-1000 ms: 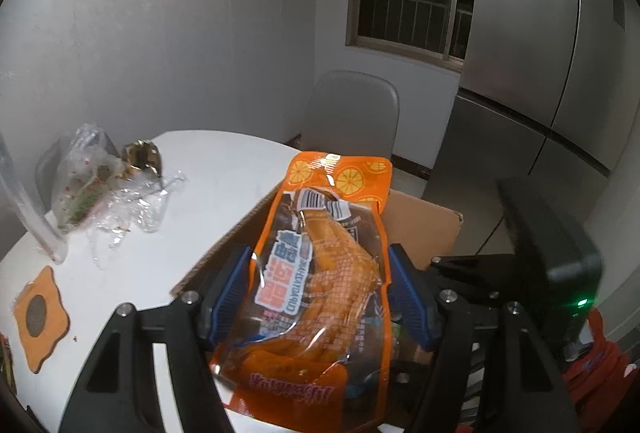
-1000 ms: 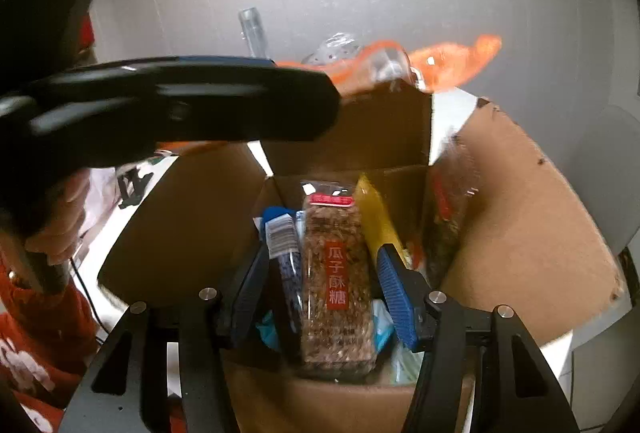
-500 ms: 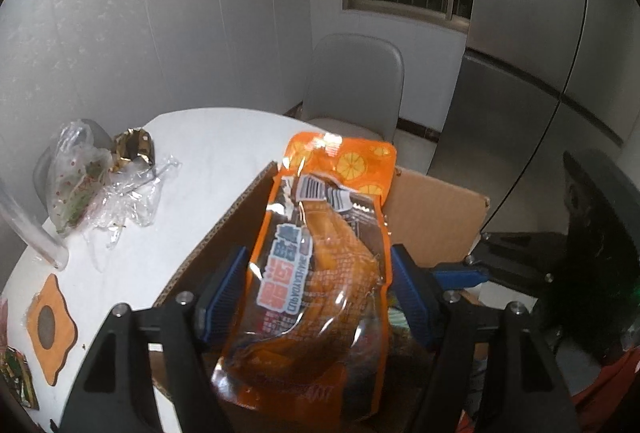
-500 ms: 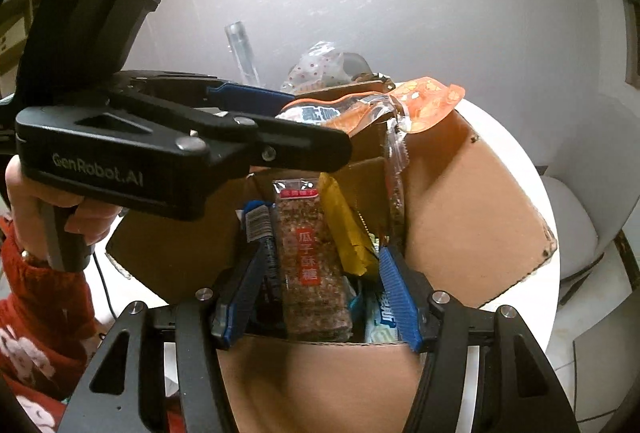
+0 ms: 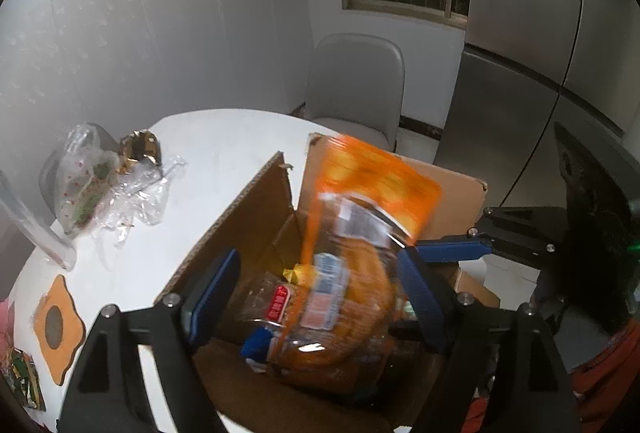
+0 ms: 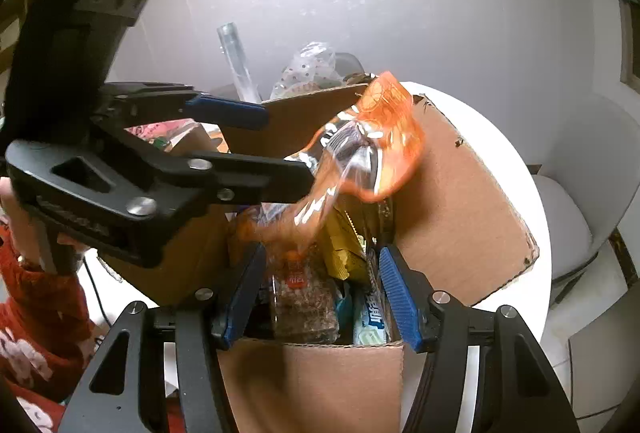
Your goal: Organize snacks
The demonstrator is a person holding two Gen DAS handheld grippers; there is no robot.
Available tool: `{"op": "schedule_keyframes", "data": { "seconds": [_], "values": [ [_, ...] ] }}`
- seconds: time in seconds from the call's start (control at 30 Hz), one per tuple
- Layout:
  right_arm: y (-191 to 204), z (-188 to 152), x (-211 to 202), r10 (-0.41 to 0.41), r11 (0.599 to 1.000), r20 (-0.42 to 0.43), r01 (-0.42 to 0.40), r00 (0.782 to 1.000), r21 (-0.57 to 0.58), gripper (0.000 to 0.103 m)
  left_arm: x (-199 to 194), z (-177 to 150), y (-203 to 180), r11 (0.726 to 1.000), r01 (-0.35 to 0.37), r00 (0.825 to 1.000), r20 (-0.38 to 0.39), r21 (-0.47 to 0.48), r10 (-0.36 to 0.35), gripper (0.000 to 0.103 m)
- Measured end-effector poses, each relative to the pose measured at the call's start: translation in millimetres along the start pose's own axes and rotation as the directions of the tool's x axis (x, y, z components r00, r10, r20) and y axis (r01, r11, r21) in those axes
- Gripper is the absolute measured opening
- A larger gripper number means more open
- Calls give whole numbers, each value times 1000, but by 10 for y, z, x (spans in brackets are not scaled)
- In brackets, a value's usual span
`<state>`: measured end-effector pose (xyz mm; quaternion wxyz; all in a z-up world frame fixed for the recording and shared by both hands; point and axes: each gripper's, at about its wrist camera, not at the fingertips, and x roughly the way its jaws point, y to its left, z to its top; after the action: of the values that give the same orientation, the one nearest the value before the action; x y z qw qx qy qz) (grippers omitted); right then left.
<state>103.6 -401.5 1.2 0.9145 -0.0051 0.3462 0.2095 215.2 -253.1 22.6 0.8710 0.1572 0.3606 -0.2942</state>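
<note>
The orange bag (image 5: 348, 285) is released into the box (image 5: 256, 209) as the left gripper (image 5: 316, 297) has just been opening; the right gripper (image 6: 320, 297) is held half-open, empty, over the packed snacks (image 6: 304, 297).

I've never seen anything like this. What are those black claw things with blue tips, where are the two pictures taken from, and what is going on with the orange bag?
No robot here: a person holds a hand-operated claw in each hand, with a camera on each looking along its two fingers. That gives one picture from the left claw and one from the right.

The left gripper has just been opening its jaws. The orange snack bag is blurred and tipping into the cardboard box; the blue pads seem to have let go.

The right gripper hangs over the box's near edge, jaws apart, with no pad clearly pressing on anything. Below it stand a brown seed bar and a yellow packet.

The box sits on a white round table, near a crumpled clear plastic bag and an orange coaster.
</note>
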Motion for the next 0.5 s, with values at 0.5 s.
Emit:
{"op": "schedule_keyframes", "data": {
  "seconds": [0.5],
  "values": [
    [79,31,14,-56,998,-47,56,997,-11,66,-486,-312,168,996,-21,993,118,-83,31,87]
  ]
}}
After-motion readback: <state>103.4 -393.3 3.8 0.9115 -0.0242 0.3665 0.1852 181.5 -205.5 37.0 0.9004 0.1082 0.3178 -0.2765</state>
